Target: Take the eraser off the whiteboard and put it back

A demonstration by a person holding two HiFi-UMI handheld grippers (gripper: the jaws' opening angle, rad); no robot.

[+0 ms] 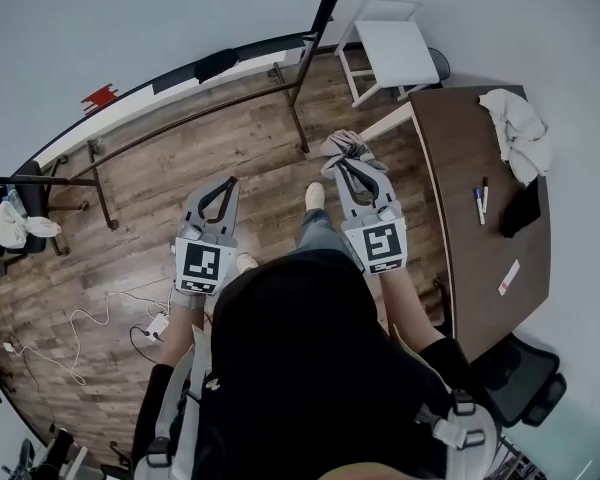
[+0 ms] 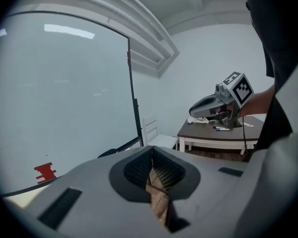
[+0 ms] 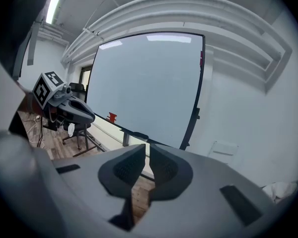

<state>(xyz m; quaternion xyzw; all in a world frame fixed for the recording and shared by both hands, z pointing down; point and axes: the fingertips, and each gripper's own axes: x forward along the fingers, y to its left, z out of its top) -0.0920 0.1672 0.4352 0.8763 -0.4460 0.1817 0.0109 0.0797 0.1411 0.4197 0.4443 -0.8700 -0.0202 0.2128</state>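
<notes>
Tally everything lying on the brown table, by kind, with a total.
white cloth: 1
markers: 2
black item: 1
white strip: 1
Total: 5

The person wears a black top, grey harness straps with black buckles and blue jeans. The left gripper and the right gripper are grey moulded shells with black ribbed pads, each bearing a white cube with black square markers.
</notes>
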